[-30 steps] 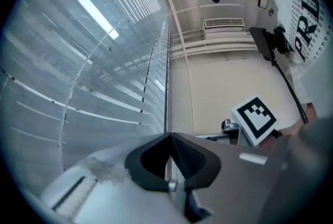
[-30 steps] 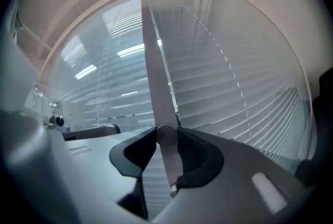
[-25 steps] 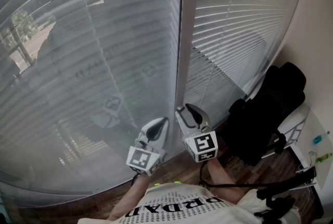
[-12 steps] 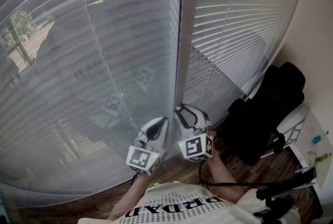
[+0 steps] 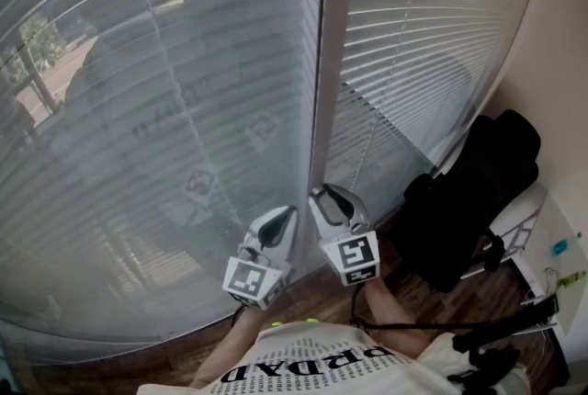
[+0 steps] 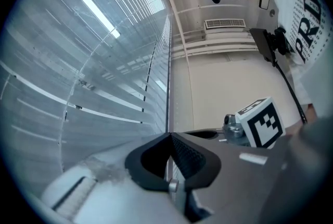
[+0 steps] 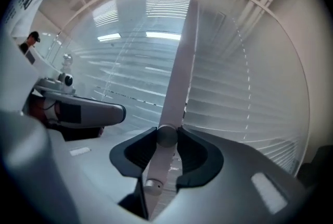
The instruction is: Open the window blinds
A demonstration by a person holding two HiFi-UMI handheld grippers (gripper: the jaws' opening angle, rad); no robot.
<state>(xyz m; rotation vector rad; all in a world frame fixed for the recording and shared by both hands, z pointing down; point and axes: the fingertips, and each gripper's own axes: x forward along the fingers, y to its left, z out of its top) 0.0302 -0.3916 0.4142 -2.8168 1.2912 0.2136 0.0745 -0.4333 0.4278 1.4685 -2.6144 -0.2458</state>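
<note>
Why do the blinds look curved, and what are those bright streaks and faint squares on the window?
Head view: the wide lens bows the blinds into arcs; the faint squares on the window pane are reflections of the marker cubes. Left gripper view: the bright streaks look like room lights mirrored in the glass; corners go black. Right gripper view: the same glare.

In the head view, the left gripper (image 5: 291,212) and right gripper (image 5: 323,193) meet at the foot of the window post (image 5: 320,62), but what their fingers close on is too small to tell. The pale rod (image 7: 162,150) cannot be picked out there. Left of the post, the blinds (image 5: 184,108) run past the edges. Below it, the shirt (image 5: 312,366) is cut off.
</note>
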